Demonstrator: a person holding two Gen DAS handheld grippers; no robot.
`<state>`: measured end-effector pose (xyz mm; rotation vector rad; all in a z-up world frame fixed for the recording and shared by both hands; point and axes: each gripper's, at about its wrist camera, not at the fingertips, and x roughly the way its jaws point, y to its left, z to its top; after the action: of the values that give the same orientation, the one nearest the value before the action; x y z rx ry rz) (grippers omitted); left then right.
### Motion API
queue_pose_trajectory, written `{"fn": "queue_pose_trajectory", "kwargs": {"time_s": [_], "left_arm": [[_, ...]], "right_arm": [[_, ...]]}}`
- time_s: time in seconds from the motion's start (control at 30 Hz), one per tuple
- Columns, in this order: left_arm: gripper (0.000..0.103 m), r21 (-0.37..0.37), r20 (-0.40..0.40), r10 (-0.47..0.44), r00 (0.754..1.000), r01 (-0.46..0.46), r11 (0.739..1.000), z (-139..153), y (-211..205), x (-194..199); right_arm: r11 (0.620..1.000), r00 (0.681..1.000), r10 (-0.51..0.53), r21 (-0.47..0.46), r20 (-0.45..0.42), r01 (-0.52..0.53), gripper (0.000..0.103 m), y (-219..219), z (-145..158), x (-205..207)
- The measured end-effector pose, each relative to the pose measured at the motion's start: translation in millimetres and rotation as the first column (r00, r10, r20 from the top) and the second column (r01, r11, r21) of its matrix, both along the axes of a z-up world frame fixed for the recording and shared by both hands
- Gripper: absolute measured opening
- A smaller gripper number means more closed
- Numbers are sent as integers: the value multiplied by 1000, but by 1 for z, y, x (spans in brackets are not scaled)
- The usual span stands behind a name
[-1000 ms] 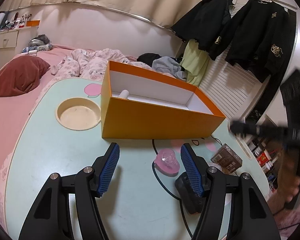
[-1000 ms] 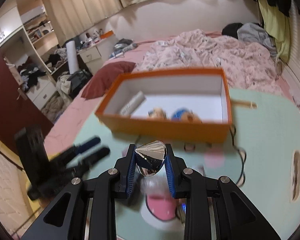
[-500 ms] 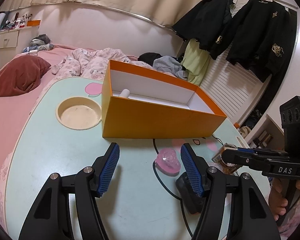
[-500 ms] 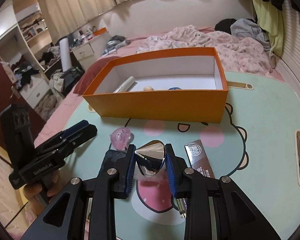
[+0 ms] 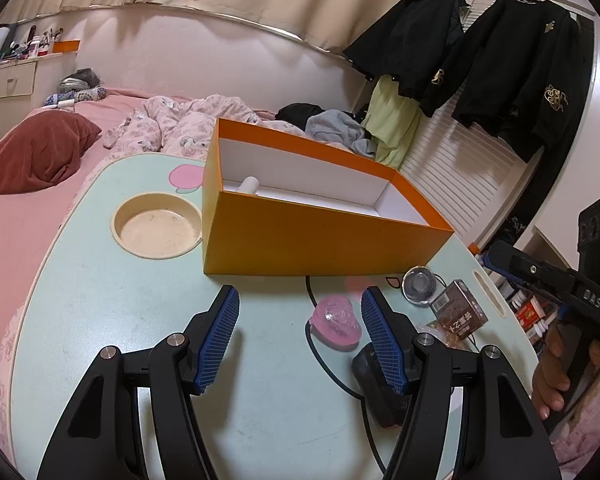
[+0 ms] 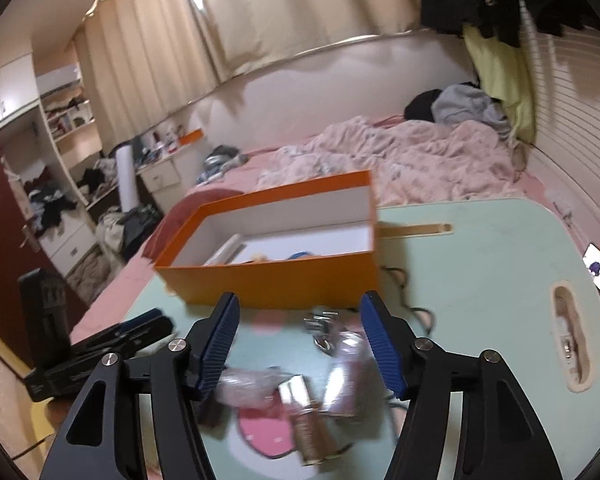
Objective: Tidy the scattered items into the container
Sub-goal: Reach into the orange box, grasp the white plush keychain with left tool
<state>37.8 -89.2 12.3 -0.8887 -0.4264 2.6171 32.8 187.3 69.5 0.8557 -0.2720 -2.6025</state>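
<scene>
The left gripper (image 5: 300, 334) is hanging released over the mint table (image 5: 100, 300), showing a shiny silver cone (image 5: 419, 285) lying beside the orange cardboard box (image 5: 320, 236). The right gripper (image 6: 298, 340) is opening, nothing between its pads; its view is blurring the cone.

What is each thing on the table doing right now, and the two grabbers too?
Orange box: open on top, upright, a white tube inside.
Shiny silver cone: on the table, outside the box, not held.
Pink heart: lying on the table, not held.
Brown packet: lying flat on the table.
Left gripper: open, empty.
Right gripper: jaws opening, pressing on nothing.
</scene>
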Motion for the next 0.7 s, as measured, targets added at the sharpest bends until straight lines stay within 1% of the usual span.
{"fn": "queue_pose_trajectory", "kwargs": {"time_s": [0.1,0.2,0.23,0.3,0.33,0.37,0.43,0.47,0.5,0.53,0.57,0.63,0.67,0.7], "left_arm": [[64,-1,12,6,1000,-6,1000,0,0,-4],[64,1,-5,8,1000,-8,1000,3,-1,-3],[64,2,-12,0,1000,0,1000,6,-1,-3],[64,-4,14,-32,999,32,999,16,4,-9],[64,-20,20,-42,999,42,999,26,9,-12],[64,-45,9,-47,999,48,998,36,15,-14],[64,-145,-18,-57,998,54,988,62,34,-23],[64,-178,-10,-62,998,59,982,73,43,-32],[64,-186,18,-70,997,72,980,80,49,-44],[64,-175,82,-86,993,99,980,84,56,-59],[64,-156,167,-103,981,129,979,85,64,-78],[64,-114,323,-129,938,173,978,77,75,-113],[64,-101,374,-135,917,185,978,72,81,-127],[64,-102,411,-132,902,189,977,66,85,-137]], "right_arm": [[999,1000,-25,-47,-8,25,63,19,-10,-4],[997,999,-26,-71,-22,25,63,31,-19,-4],[997,1000,-18,-76,-26,16,63,33,-23,-3],[997,1000,0,-71,-18,-1,63,35,-25,-3],[996,999,20,-83,-32,-23,63,35,-22,-2],[995,999,28,-89,-46,-32,63,34,-20,0],[996,998,34,-78,-61,-39,65,31,-19,3],[997,998,39,-71,-52,-42,65,30,-21,3],[996,998,43,-70,-38,-46,65,29,-23,2],[996,999,48,-76,-22,-49,65,29,-25,0],[995,999,50,-82,-9,-51,65,29,-26,-1],[994,999,47,-94,-6,-47,65,32,-27,-1],[994,999,49,-101,-8,-49,65,33,-27,0],[993,999,52,-106,-8,-52,65,34,-28,0]]}}
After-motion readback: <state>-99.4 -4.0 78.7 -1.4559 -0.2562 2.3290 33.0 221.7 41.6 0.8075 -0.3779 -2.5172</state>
